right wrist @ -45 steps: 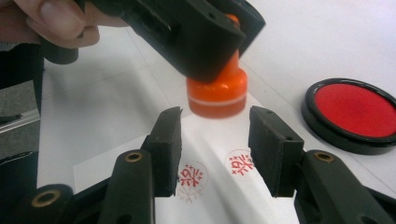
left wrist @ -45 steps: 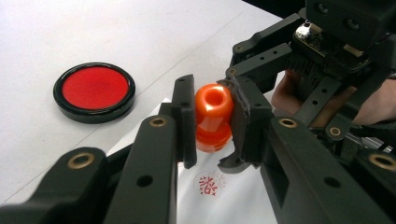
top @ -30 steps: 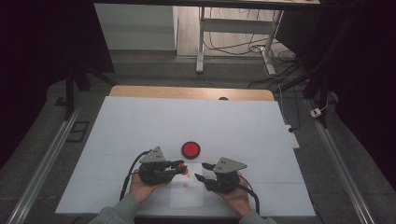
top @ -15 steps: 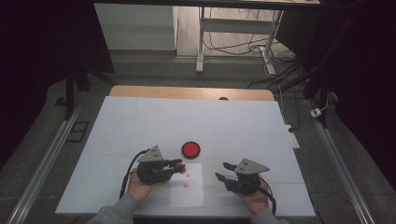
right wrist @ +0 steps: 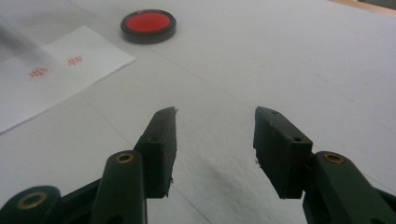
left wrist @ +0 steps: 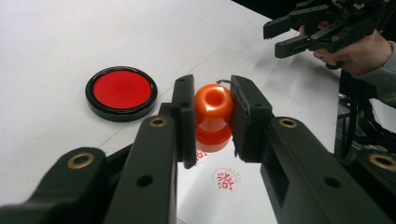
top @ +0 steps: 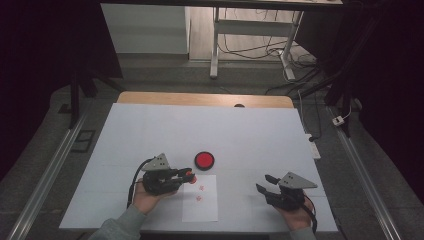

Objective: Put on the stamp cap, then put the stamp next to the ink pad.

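Note:
My left gripper point(top: 184, 176) is shut on an orange stamp point(left wrist: 214, 114), held by its rounded knob just above the white paper point(top: 200, 205). Two red stamp marks point(top: 200, 192) show on that sheet, one of them under the stamp point(left wrist: 225, 179). A round red ink pad point(top: 204, 160) in a black case lies just beyond the paper's far edge. My right gripper point(top: 262, 182) stands open over bare table to the right of the paper, nothing between its jaws point(right wrist: 215, 116). The left gripper view shows it at the upper right point(left wrist: 275, 35).
The white tabletop point(top: 260, 135) stretches wide beyond the ink pad. A wooden strip point(top: 200, 98) runs along its far edge. Metal rails flank both sides, and cables point(top: 310, 135) hang off the right edge.
My right gripper has slid to the right, from beside the paper and the left gripper out onto bare table. The left gripper and its stamp have stayed put.

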`<act>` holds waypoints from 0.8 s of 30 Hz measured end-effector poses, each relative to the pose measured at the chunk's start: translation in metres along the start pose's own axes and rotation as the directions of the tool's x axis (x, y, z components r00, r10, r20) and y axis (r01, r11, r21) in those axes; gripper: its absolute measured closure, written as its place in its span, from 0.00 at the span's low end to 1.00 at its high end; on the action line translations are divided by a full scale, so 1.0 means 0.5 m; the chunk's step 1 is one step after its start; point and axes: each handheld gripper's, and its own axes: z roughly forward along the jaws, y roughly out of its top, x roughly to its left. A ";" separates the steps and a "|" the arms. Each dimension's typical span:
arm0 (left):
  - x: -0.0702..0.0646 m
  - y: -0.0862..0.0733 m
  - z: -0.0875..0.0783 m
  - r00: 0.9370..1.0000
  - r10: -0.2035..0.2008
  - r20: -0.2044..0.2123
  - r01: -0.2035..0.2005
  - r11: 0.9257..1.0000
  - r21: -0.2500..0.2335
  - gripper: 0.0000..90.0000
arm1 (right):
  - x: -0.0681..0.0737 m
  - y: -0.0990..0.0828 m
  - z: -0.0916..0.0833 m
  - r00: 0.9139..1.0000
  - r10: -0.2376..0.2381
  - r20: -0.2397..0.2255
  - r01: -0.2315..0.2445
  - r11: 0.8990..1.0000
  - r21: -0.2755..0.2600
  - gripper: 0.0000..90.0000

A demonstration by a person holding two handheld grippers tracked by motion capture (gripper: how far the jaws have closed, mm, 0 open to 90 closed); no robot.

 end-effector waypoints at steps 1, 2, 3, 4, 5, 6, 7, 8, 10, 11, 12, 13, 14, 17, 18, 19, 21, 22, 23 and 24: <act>0.000 0.001 0.000 1.000 0.001 0.000 -0.001 1.000 0.000 0.81 | -0.003 -0.002 -0.003 1.000 -0.001 0.005 0.001 1.000 0.004 0.54; 0.000 0.002 -0.001 1.000 0.002 0.000 -0.002 1.000 -0.001 0.81 | -0.006 -0.004 -0.005 1.000 -0.002 0.010 0.002 1.000 0.005 0.54; 0.000 0.002 -0.001 1.000 0.003 0.000 -0.003 1.000 -0.001 0.81 | -0.009 -0.006 -0.007 1.000 -0.010 0.016 0.010 1.000 0.012 0.54; -0.001 0.002 -0.002 1.000 0.003 -0.001 -0.003 1.000 -0.001 0.81 | -0.011 -0.008 -0.008 1.000 -0.007 0.022 0.007 1.000 0.012 0.54; -0.002 0.002 -0.003 1.000 0.002 -0.001 -0.002 1.000 -0.001 0.81 | -0.013 -0.008 -0.010 0.999 -0.007 0.031 0.007 1.000 0.014 0.54; -0.002 0.002 -0.003 1.000 0.003 -0.002 -0.003 1.000 -0.001 0.81 | -0.015 -0.009 -0.011 1.000 -0.004 0.027 0.004 1.000 0.010 0.54; -0.002 0.003 -0.004 1.000 0.005 -0.003 -0.005 1.000 -0.002 0.81 | -0.016 -0.009 -0.012 1.000 -0.003 0.029 0.002 1.000 0.009 0.54; -0.002 0.003 -0.005 1.000 0.005 -0.006 -0.005 1.000 -0.002 0.81 | -0.016 -0.008 -0.012 1.000 -0.001 0.028 0.001 1.000 0.003 0.54; -0.001 0.003 -0.007 1.000 0.004 -0.011 -0.004 1.000 -0.002 0.81 | -0.017 -0.007 -0.013 1.000 -0.007 0.030 0.007 1.000 0.004 0.54; -0.001 0.004 -0.008 1.000 0.004 -0.012 -0.004 1.000 -0.003 0.81 | -0.017 -0.007 -0.012 1.000 -0.008 0.026 0.008 1.000 0.004 0.54; -0.001 0.004 -0.008 1.000 0.004 -0.012 -0.004 1.000 -0.002 0.81 | -0.017 -0.007 -0.011 1.000 -0.010 0.025 0.010 1.000 0.004 0.54; -0.001 0.005 -0.009 1.000 0.005 -0.013 -0.005 1.000 -0.002 0.81 | -0.016 -0.007 -0.010 1.000 -0.010 0.023 0.009 1.000 0.003 0.54; -0.001 0.005 -0.009 1.000 0.008 -0.015 -0.008 1.000 -0.001 0.81 | -0.016 -0.007 -0.009 1.000 -0.010 0.022 0.010 1.000 0.005 0.54; -0.003 0.008 -0.013 1.000 0.013 -0.019 -0.013 1.000 -0.002 0.81 | -0.017 -0.006 -0.007 1.000 -0.014 0.021 0.014 1.000 0.009 0.54; -0.003 0.008 -0.014 1.000 0.015 -0.021 -0.015 1.000 -0.002 0.81 | -0.017 -0.005 -0.007 1.000 -0.014 0.018 0.014 1.000 0.009 0.54; -0.003 0.009 -0.015 1.000 0.014 -0.023 -0.014 1.000 -0.004 0.81 | -0.017 -0.005 -0.007 1.000 -0.015 0.019 0.015 1.000 0.012 0.54; -0.003 0.010 -0.017 1.000 0.014 -0.025 -0.014 1.000 -0.007 0.81 | -0.017 -0.005 -0.007 1.000 -0.014 0.016 0.014 1.000 0.012 0.54; -0.003 0.010 -0.018 1.000 0.014 -0.026 -0.014 1.000 -0.008 0.81 | -0.017 -0.005 -0.006 1.000 -0.014 0.017 0.014 1.000 0.010 0.53; -0.003 0.011 -0.019 0.999 0.013 -0.029 -0.013 1.000 -0.008 0.81 | -0.017 -0.005 -0.007 1.000 -0.014 0.018 0.013 1.000 0.009 0.53; -0.002 0.011 -0.019 0.999 0.013 -0.031 -0.013 1.000 -0.009 0.81 | -0.018 -0.004 -0.007 1.000 -0.014 0.018 0.013 1.000 0.010 0.53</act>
